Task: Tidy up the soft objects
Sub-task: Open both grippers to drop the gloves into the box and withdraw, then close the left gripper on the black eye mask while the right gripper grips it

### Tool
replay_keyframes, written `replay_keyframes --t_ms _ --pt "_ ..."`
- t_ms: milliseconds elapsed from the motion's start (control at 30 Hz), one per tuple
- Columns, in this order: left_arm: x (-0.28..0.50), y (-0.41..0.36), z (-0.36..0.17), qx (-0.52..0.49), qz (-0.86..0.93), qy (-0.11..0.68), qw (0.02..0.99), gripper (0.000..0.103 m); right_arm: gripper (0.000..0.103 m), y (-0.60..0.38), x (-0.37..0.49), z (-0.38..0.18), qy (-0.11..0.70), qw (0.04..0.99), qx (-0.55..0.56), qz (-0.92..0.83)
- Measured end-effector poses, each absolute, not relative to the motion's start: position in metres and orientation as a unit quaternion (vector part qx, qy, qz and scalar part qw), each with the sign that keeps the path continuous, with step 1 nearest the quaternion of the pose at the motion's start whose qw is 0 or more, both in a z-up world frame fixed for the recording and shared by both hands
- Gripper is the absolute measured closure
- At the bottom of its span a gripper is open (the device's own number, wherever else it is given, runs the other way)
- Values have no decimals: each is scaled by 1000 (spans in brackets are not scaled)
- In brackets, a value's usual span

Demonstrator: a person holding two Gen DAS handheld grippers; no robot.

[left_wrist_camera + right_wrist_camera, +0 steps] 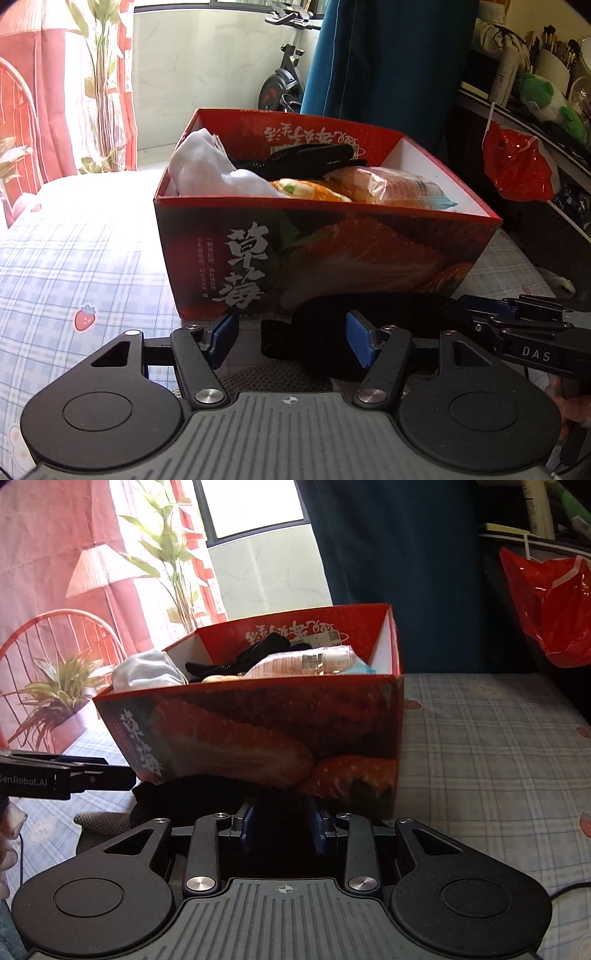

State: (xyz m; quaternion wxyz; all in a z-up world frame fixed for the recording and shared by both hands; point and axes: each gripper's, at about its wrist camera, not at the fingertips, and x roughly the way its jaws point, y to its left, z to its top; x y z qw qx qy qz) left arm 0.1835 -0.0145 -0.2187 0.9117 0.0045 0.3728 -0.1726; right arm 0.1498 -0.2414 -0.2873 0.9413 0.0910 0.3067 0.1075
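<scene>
A red strawberry-print box (369,258) stands on the checked bedsheet. It holds a white cloth (207,170), a black glove-like item (306,158), an orange plush piece (303,190) and a plastic-wrapped packet (399,186). A black cloth (310,339) lies on the sheet against the box's near wall. My left gripper (291,338) is open around it, and its left pad stands clear of the fabric. My right gripper (282,827) is shut on the same black cloth (280,808), which fills the gap between its pads. In the left wrist view the right gripper (469,312) comes in from the right.
A red plastic bag (517,166) hangs off the dark shelf on the right, with a green plush (546,99) on top. A blue curtain (384,55) hangs behind the box. Bare checked sheet (480,746) lies right of the box, and a plant (62,694) and a red chair stand left.
</scene>
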Motion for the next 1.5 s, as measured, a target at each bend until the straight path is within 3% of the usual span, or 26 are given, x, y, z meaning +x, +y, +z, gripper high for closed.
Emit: replay_keyframes --t_ms 733,767,867,933,1000,1133,1500 --pt "193 -26 -254 -33 -184 411 892 35 74 -234 136 -319 304 944 71 105" --pt "192 -27 -254 -30 -186 410 893 37 74 -234 136 -319 304 944 71 105" --pt "188 -30 -252 -18 -188 404 895 54 74 -233 135 -319 303 944 72 105" --pt "185 -32 -248 -9 -188 396 899 79 74 -233 134 -318 303 944 72 104" --pt "180 -32 -244 -3 -188 386 903 84 74 -232 134 -318 304 944 73 103" --pt "166 -29 -237 -2 -191 373 908 89 74 -232 131 -317 303 944 75 105" --pt "140 -8 -246 3 -161 368 916 90 71 -231 113 -312 285 949 81 103"
